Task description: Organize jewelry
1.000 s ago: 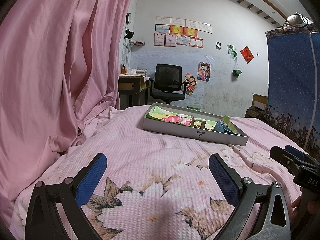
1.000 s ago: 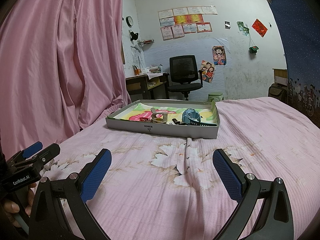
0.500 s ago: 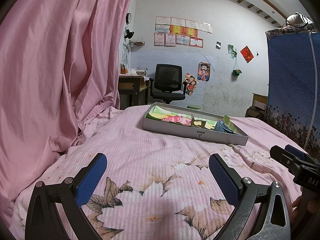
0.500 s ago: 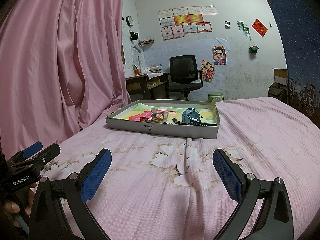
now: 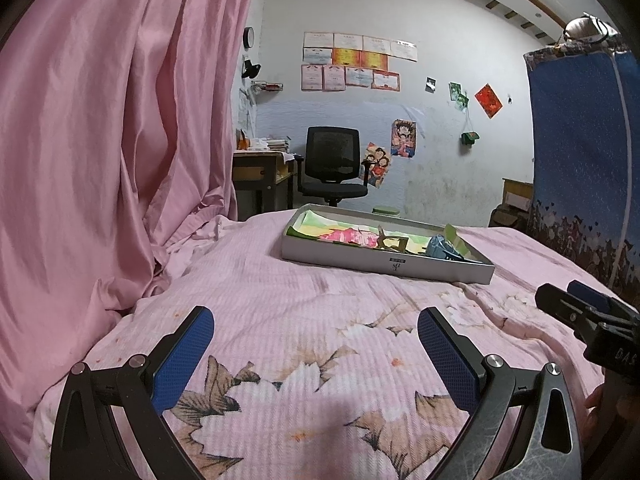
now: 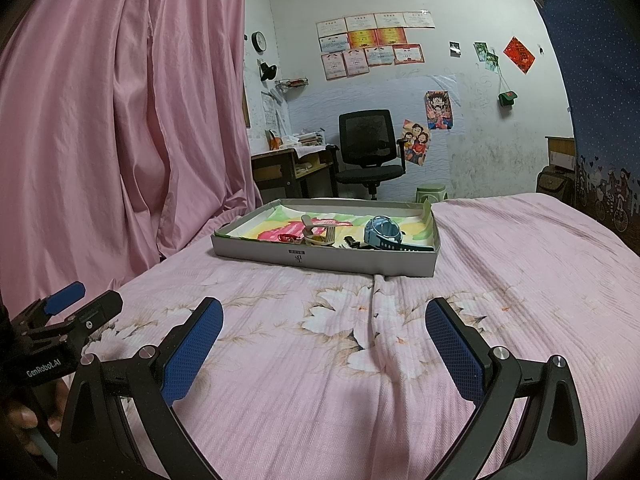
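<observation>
A shallow grey cardboard tray [image 6: 320,256] [image 5: 384,264] lies on the pink bed, well ahead of both grippers. Inside it sit a blue watch [image 6: 382,234] [image 5: 440,246], a beige hair claw [image 6: 318,232] [image 5: 390,242], a small red piece [image 6: 286,237] and some dark bits [image 6: 352,242]. My left gripper [image 5: 316,344] hovers open over the floral bedspread, nothing between its blue pads. My right gripper [image 6: 324,332] is open too, low over the bed and pointed at the tray. Each view catches the other gripper at its edge: the right gripper [image 5: 588,320] and the left gripper [image 6: 60,320].
A pink curtain [image 5: 100,140] hangs along the bed's left side. A blue patterned cloth [image 5: 580,160] stands on the right. Beyond the bed are a black office chair [image 6: 368,148] and a desk [image 6: 288,168]. A fabric ridge [image 6: 376,320] runs down the bedspread.
</observation>
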`<state>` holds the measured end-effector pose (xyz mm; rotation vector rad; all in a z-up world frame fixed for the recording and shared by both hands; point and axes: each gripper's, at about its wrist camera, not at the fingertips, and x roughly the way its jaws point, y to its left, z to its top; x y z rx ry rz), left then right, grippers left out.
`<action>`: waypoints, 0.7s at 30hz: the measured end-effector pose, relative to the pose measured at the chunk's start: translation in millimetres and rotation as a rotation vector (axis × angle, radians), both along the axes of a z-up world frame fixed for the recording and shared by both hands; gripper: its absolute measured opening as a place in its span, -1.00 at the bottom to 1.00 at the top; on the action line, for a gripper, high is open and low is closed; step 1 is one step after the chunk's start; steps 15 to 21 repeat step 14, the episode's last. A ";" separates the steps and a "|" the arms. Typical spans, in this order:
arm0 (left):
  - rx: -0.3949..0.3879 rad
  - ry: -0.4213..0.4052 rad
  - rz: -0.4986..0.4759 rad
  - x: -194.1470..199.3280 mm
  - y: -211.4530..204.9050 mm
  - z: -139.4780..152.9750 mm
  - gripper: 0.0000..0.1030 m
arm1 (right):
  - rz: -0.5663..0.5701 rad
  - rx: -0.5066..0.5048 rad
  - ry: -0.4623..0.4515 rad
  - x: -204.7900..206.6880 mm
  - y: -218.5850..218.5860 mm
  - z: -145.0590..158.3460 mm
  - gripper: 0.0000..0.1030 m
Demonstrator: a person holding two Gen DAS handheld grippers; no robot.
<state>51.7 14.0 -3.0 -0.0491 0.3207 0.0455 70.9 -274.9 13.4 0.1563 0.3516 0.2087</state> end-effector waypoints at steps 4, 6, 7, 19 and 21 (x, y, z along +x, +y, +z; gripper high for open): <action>0.004 0.003 0.002 1.2 2.1 0.0 0.99 | 0.000 0.000 0.000 0.3 0.1 0.0 0.94; 0.004 0.004 0.003 2.1 4.5 -0.4 0.99 | 0.000 0.000 0.000 -0.1 0.2 0.1 0.94; 0.004 0.004 0.004 2.5 6.2 -0.4 0.99 | 0.000 0.000 0.000 0.3 0.3 0.1 0.94; 0.006 0.007 0.006 4.1 7.0 -1.1 0.99 | -0.001 0.000 0.006 0.8 0.5 -0.2 0.94; 0.006 0.007 0.006 4.1 7.0 -1.1 0.99 | -0.001 0.000 0.006 0.8 0.5 -0.2 0.94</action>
